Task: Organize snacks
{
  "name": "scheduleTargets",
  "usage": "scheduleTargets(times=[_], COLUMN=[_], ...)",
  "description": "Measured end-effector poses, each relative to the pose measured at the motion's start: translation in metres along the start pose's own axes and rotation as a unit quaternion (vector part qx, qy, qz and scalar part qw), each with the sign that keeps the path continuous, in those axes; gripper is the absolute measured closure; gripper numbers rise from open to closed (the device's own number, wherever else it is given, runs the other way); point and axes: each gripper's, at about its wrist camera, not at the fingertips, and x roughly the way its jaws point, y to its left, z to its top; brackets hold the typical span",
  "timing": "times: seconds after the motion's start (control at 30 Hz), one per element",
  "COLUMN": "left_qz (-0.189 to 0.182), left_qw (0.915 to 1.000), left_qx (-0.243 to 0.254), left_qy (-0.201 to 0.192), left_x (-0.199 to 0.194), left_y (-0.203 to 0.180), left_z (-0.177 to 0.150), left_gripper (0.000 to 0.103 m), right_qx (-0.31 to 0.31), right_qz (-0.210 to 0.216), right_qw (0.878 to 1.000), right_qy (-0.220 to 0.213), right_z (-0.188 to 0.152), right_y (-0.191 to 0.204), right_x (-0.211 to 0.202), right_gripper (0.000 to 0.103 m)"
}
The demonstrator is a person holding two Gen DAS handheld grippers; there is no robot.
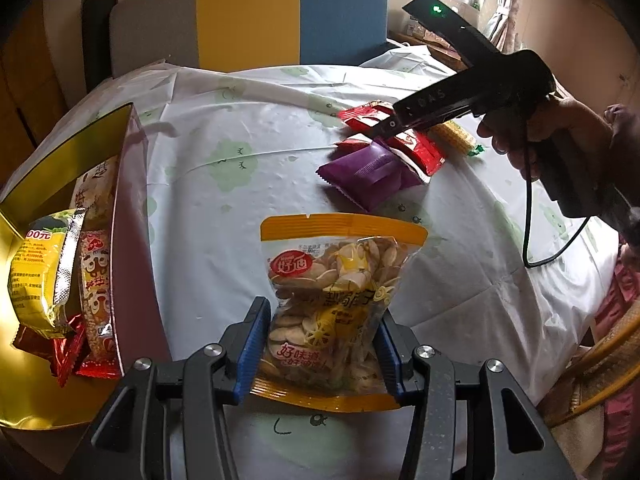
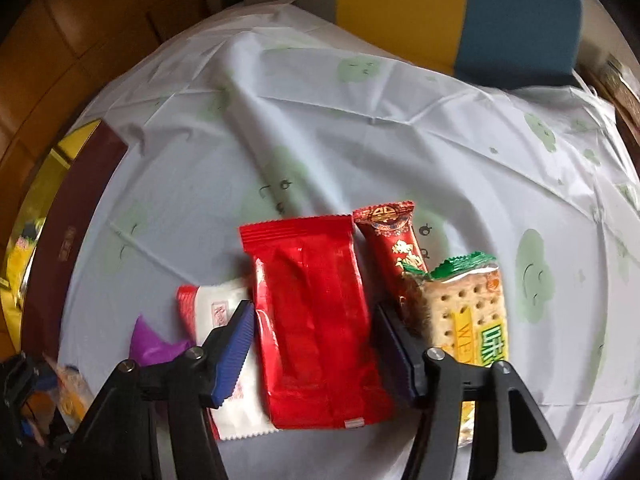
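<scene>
My left gripper (image 1: 320,344) is shut on a clear bag of round chips with orange ends (image 1: 336,300), held just over the tablecloth. A gold-lined box (image 1: 60,168) at the left holds several snack packs (image 1: 60,272). My right gripper (image 2: 316,340) is open, its jaws on either side of a red packet (image 2: 316,320) lying on the cloth; whether they touch it I cannot tell. Beside it lie a white-and-red packet (image 2: 212,308), a purple packet (image 2: 154,342), a narrow red bar (image 2: 394,240) and a cracker pack (image 2: 468,312). The right gripper also shows in the left wrist view (image 1: 400,124), over that pile.
A white cloth with green prints (image 1: 248,184) covers the round table. A chair with grey, yellow and blue back panels (image 1: 248,16) stands at the far side. A wicker chair (image 1: 600,360) is at the right edge. A black cable (image 1: 532,240) hangs from the right gripper.
</scene>
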Motion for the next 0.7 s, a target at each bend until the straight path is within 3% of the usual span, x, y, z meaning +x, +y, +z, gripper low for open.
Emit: scheduleTargets(times=[0.07, 0.23, 0.4, 0.57, 0.7], left_qz=[0.005, 0.006, 0.002, 0.022, 0.047], left_qw=[1.0, 0.9998, 0.9987, 0.9955, 0.9906], left_qx=[0.007, 0.012, 0.005, -0.036, -0.077], left_qy=[0.0, -0.017, -0.05, -0.085, -0.102], left_x=[0.0, -0.013, -0.047, -0.087, -0.113], left_y=[-0.003, -0.004, 0.001, 0.027, 0.06], left_z=[0.001, 0.003, 0.008, 0.008, 0.004], left_gripper=[0.053, 0.055, 0.055, 0.055, 0.055], right_qx=[0.006, 0.022, 0.058, 0.106, 0.121], right_qz=[-0.013, -0.057, -0.058, -0.064, -0.059], right_qw=[1.0, 0.998, 0.995, 0.992, 0.99], right_qy=[-0.011, -0.027, -0.057, -0.029, -0.047], right_z=[-0.002, -0.018, -0.053, -0.096, -0.11], right_y=[0.0, 0.008, 0.016, 0.019, 0.021], right_x=[-0.002, -0.019, -0.049, -0.044, -0.047], right_gripper=[0.06, 0.061, 0.06, 0.06, 0.057])
